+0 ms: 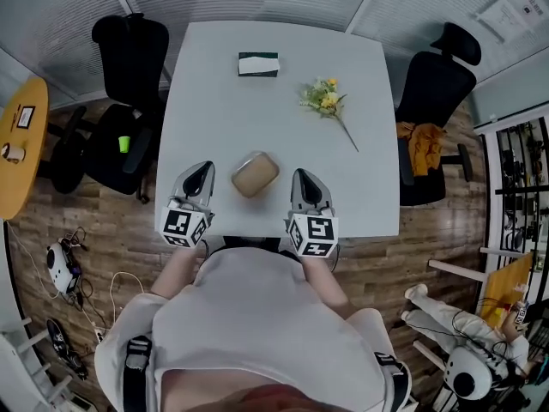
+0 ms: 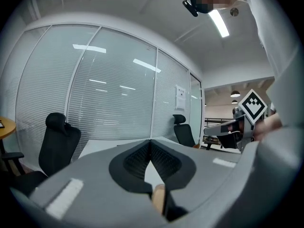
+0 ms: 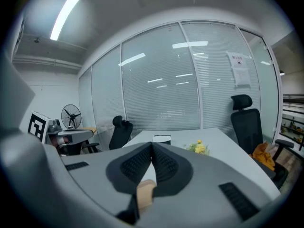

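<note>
A tan rounded case (image 1: 255, 174) lies on the white table (image 1: 214, 110) near its front edge, between my two grippers. My left gripper (image 1: 202, 169) rests just left of the case, jaws closed tip to tip with nothing between them. My right gripper (image 1: 302, 178) sits just right of it, also shut and empty. In the left gripper view the jaws meet at the left gripper (image 2: 151, 142), and a sliver of the tan case (image 2: 159, 196) shows below them. The right gripper view shows the right gripper (image 3: 152, 144) the same way, above a bit of the case (image 3: 145, 192).
A sprig of yellow flowers (image 1: 327, 101) lies on the table's right part, and a dark tissue box (image 1: 258, 64) stands at the back. Black office chairs (image 1: 129, 58) flank the table; the right chair (image 1: 437, 84) holds an orange cloth (image 1: 422, 144). A yellow round table (image 1: 21, 144) is far left.
</note>
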`<state>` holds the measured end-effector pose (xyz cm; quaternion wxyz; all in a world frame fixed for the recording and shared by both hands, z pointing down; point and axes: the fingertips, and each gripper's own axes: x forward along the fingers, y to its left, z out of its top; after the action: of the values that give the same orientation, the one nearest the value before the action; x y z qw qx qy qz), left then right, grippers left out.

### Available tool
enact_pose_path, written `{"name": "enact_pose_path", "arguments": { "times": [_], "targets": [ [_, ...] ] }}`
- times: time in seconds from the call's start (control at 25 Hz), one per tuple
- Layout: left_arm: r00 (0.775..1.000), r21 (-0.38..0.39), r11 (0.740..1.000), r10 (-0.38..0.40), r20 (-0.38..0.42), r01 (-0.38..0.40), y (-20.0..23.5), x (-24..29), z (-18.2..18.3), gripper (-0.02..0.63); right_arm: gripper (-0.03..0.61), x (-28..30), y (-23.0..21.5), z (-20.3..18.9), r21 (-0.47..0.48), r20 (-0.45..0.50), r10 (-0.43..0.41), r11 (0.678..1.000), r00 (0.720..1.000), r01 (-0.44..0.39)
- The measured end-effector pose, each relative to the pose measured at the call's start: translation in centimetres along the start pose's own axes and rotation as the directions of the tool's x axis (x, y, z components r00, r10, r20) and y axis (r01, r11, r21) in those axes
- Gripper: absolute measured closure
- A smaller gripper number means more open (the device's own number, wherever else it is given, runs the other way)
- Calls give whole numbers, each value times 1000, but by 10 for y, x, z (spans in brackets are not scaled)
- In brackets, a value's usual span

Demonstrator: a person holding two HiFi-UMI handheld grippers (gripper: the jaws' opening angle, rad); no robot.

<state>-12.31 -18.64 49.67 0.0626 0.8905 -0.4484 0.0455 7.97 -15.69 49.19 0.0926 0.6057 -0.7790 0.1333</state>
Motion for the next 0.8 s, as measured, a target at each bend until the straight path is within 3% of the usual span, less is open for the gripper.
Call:
{"name": "enact_pose_path", "arguments": {
  "times": [0.32, 0.8],
  "targets": [
    [996, -81, 996, -45, -74, 39, -18, -2, -36, 604, 571, 3, 6, -44, -4, -107, 21, 1000, 994, -22],
    [982, -87, 996, -48, -185, 32, -31, -9, -86, 604, 571, -1, 17, -93, 4, -214, 61, 998, 975, -61]
  ]
}}
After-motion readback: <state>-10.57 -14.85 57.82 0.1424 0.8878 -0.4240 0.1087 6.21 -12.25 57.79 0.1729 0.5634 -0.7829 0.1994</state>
